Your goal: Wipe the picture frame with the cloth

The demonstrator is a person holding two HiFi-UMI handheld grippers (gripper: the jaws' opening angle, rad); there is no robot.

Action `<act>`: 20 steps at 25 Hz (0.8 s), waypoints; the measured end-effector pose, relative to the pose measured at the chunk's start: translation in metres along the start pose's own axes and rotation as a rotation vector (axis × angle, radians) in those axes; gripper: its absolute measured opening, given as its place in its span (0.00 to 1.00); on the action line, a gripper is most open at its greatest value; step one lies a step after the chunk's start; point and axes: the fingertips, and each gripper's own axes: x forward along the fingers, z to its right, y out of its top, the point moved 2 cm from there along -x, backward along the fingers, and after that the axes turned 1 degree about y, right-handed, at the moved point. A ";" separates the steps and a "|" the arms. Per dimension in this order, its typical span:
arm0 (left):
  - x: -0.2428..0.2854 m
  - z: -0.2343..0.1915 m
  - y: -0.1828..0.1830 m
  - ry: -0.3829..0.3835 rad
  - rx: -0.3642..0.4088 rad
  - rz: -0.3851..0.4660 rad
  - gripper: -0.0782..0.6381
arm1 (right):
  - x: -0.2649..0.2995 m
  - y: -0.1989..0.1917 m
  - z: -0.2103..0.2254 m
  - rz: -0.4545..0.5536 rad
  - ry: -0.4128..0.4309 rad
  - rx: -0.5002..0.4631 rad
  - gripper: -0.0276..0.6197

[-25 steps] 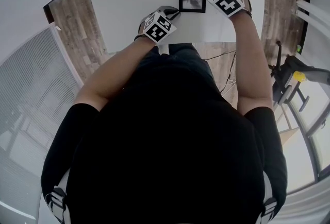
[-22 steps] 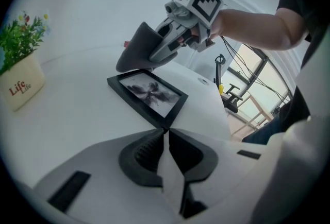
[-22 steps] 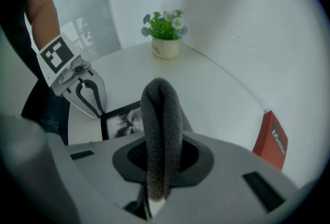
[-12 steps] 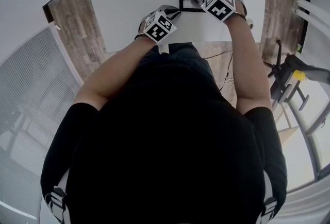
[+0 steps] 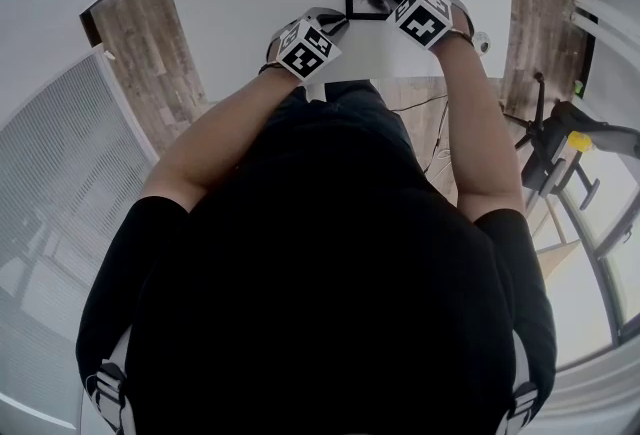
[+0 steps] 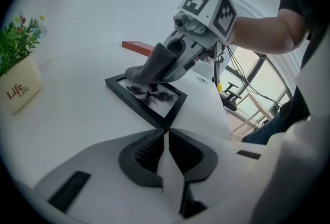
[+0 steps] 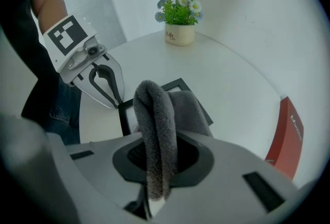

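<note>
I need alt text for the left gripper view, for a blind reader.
The right tool holds a grey cloth on a black picture frame lying flat on a white table. In the foreground the left tool has its jaws closed, just before the frame's near corner; a potted plant stands at the left.

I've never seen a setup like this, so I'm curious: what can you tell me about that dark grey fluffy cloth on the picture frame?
The dark grey fluffy cloth looks like thick, plush microfibre. It is folded into a loop and clamped between the jaws of the right gripper. Its bunched free end presses down on the glass of the black picture frame, which lies flat on the white table. Nothing else touches the cloth.
</note>
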 end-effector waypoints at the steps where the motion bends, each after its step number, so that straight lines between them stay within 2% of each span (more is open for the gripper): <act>1: 0.000 0.000 0.000 -0.002 -0.001 -0.001 0.16 | 0.000 -0.001 -0.002 -0.001 0.006 0.004 0.11; 20: 0.001 -0.003 -0.001 -0.005 -0.010 -0.005 0.16 | 0.002 -0.015 -0.036 -0.007 0.077 0.074 0.11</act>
